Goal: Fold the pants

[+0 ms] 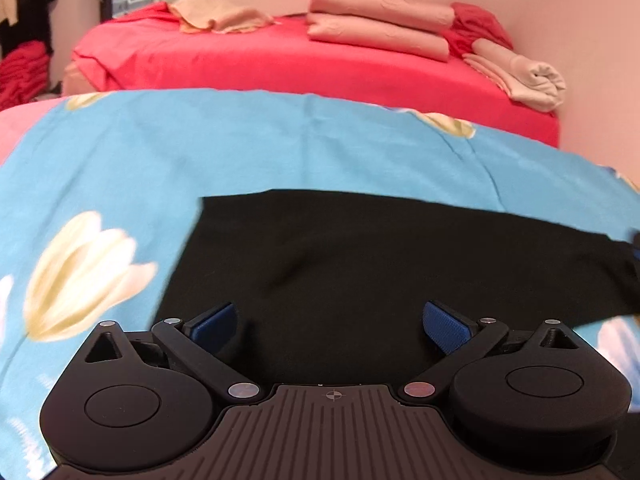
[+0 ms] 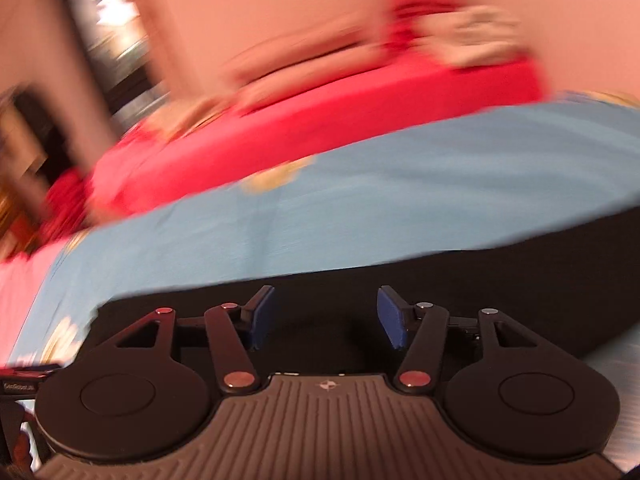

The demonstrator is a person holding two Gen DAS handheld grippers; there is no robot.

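Black pants [image 1: 360, 256] lie flat on a blue flowered sheet [image 1: 200, 152]. My left gripper [image 1: 330, 322] is open and empty, low over the near part of the pants, its blue pads [image 1: 444, 324] wide apart. In the blurred, tilted right wrist view the pants [image 2: 480, 280] show as a dark band on the blue sheet [image 2: 360, 200]. My right gripper [image 2: 326, 316] is open and empty just above their near edge. The right gripper's blue tip shows at the left wrist view's right edge [image 1: 636, 248].
Behind the blue sheet is a red bed [image 1: 280, 64] with folded beige cloths [image 1: 380, 20], a rolled beige cloth [image 1: 532, 80] and a crumpled beige piece [image 1: 216, 16]. A pink wall [image 1: 580, 40] stands at the right. Dark furniture and red clothes [image 1: 24, 72] are at the far left.
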